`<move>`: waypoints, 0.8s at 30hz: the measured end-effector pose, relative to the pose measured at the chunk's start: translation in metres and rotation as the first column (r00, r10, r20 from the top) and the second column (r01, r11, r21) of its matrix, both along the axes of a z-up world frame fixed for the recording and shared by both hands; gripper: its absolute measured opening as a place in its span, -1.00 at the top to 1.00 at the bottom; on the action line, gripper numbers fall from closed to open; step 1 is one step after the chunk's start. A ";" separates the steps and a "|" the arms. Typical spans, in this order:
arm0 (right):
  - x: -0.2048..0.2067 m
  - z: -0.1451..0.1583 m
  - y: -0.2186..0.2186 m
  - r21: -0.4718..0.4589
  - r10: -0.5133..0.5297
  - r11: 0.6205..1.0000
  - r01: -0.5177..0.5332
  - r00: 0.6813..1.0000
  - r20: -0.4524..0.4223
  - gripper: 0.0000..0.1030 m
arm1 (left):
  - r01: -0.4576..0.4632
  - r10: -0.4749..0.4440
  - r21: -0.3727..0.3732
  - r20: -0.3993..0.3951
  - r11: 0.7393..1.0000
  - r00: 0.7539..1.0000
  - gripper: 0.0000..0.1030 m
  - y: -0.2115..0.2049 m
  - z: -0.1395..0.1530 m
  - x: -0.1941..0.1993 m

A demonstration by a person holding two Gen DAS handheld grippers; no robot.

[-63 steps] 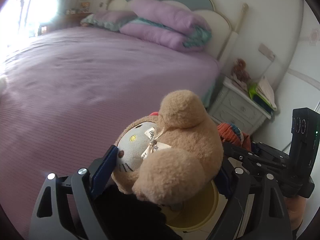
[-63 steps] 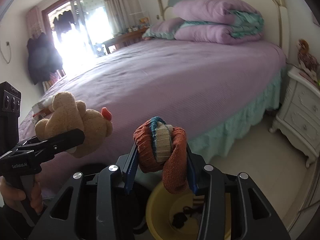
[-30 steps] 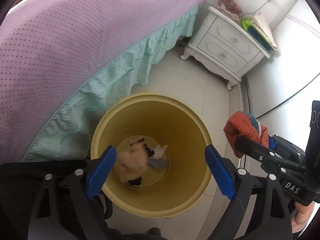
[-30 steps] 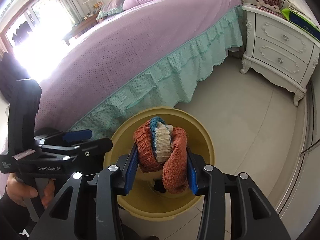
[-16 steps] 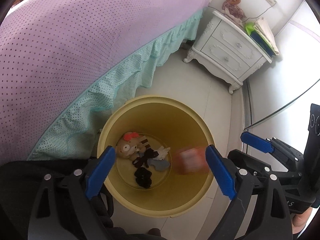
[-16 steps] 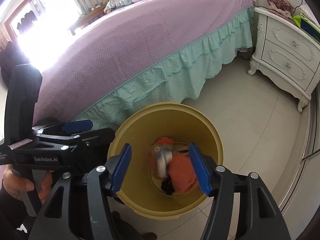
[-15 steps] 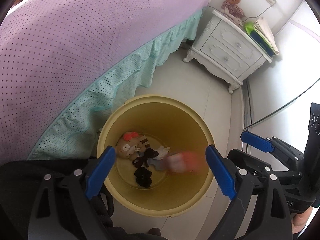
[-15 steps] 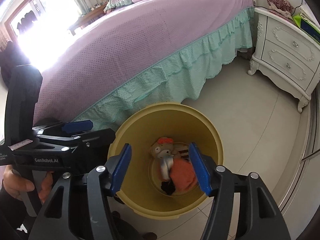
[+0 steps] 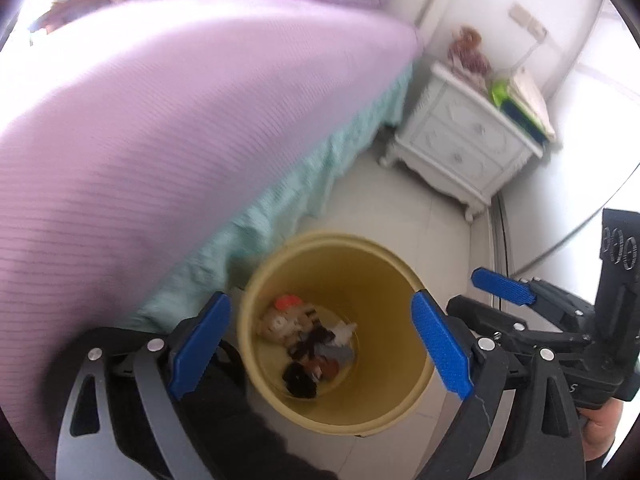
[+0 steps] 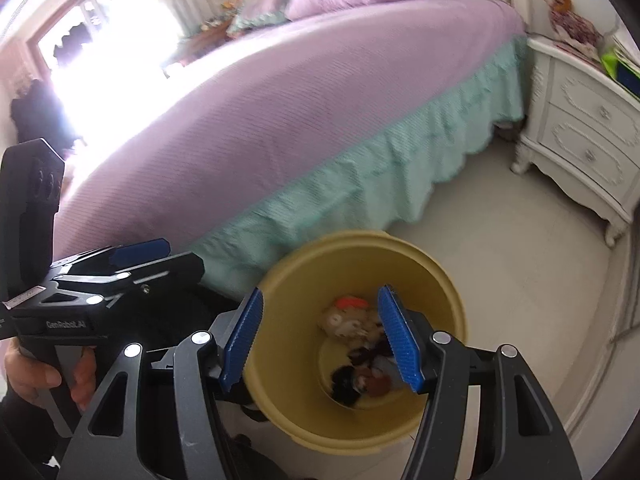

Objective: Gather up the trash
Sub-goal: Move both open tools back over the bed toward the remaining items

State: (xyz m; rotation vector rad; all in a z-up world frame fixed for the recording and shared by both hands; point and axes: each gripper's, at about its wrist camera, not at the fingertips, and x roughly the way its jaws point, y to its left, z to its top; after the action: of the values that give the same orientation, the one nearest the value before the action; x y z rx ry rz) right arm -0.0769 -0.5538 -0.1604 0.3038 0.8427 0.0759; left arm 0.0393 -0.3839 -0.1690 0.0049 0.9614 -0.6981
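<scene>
Yellow plastic, round and deep, the waste bin [image 9: 276,276] stands on the pale tiled floor [image 10: 520,248] just beside the mint-green ruffled bed skirt [image 10: 360,184], and it now holds both things that were being carried a moment ago. The tan plush toy with the orange-red bow [image 9: 280,318] that the left gripper [image 9: 320,344] had clamped two seconds back lies at the bottom, towards the bed side. The orange knitted bundle [image 10: 378,386], which the right gripper [image 10: 320,336] was gripping a second ago, has dropped in beside it among some dark scraps [image 9: 300,378].

Both pairs of blue-padded fingers [image 9: 438,350] are empty. Those on the left stand wide apart above the bin's mouth with nothing between them. Those on the right are spreading at this moment, likewise with only the bin's inside visible through the gap.

As I judge it, this round of collecting is finished: both loads are inside the bin and neither is hanging on the rim. Both views are blurred and tip up towards the purple quilted bedspread [image 9: 160,120], which suggests both hands are lifting away. Whether more trash remains cannot be told; the white carved nightstand [image 9: 460,140] carries a doll and some books, nothing clearly waste.
</scene>
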 end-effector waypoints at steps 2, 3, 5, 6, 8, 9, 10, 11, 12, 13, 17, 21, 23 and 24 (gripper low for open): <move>0.007 0.008 0.013 0.023 0.046 0.999 -0.047 0.998 0.031 -0.35 | -0.045 0.046 -0.023 0.044 0.999 0.998 -0.77 0.022 0.019 -0.002; 0.011 0.013 0.021 0.021 0.066 0.998 -0.067 0.997 0.048 -0.38 | -0.066 0.068 -0.033 0.061 0.997 0.996 -0.77 0.033 0.028 -0.003; 0.019 0.022 0.040 0.011 0.111 0.994 -0.112 0.990 0.082 -0.47 | -0.125 0.129 -0.051 0.104 0.991 0.986 -0.78 0.061 0.046 -0.005; 0.023 0.028 0.051 0.003 0.140 0.990 -0.141 0.985 0.104 -0.52 | -0.151 0.157 -0.056 0.120 0.987 0.980 -0.80 0.073 0.054 -0.006; 0.031 0.040 0.073 -0.012 0.195 0.981 -0.195 0.970 0.142 -0.61 | -0.226 0.233 -0.062 0.157 0.972 0.960 -0.84 0.105 0.070 -0.008; 0.035 0.047 0.087 -0.025 0.233 0.972 -0.232 0.958 0.167 -0.64 | -0.258 0.265 -0.062 0.170 0.964 0.949 -0.84 0.119 0.076 -0.008; 0.039 0.054 0.100 -0.038 0.260 0.965 -0.258 0.947 0.189 -0.66 | -0.303 0.309 -0.063 0.188 0.951 0.932 -0.85 0.136 0.084 -0.009; 0.042 0.061 0.112 -0.049 0.287 0.958 -0.283 0.935 0.210 -0.71 | -0.338 0.344 -0.065 0.200 0.939 0.917 -0.87 0.150 0.089 -0.010; 0.046 0.069 0.126 -0.059 0.319 0.948 -0.314 0.918 0.238 -0.74 | -0.372 0.378 -0.069 0.208 0.926 0.902 -0.88 0.164 0.093 -0.011; 0.049 0.075 0.140 -0.067 0.345 0.938 -0.340 0.901 0.263 -0.75 | -0.411 0.418 -0.078 0.214 0.908 0.883 -0.88 0.183 0.098 -0.013; 0.061 0.098 0.187 -0.095 0.403 0.914 -0.394 0.852 0.334 -0.84 | -0.538 0.541 -0.084 0.242 0.839 0.805 -0.92 0.240 0.113 -0.019; 0.074 0.117 0.230 -0.101 0.441 0.893 -0.439 0.808 0.391 -0.84 | -0.648 0.643 -0.078 0.266 0.757 0.719 -0.92 0.290 0.122 -0.028; 0.078 0.123 0.247 -0.092 0.460 0.880 -0.466 0.789 0.407 -0.84 | -0.695 0.689 -0.082 0.258 0.714 0.678 -0.92 0.314 0.125 -0.031; 0.081 0.125 0.258 -0.086 0.477 0.868 -0.489 0.773 0.418 -0.84 | -0.714 0.709 -0.088 0.251 0.695 0.659 -0.92 0.325 0.126 -0.031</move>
State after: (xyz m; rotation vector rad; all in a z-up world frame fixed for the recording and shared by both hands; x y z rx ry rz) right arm 0.0040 -0.2962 -0.0351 0.0788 0.4600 0.6218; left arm 0.0079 -0.0586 -0.0433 -0.2503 0.6226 0.0582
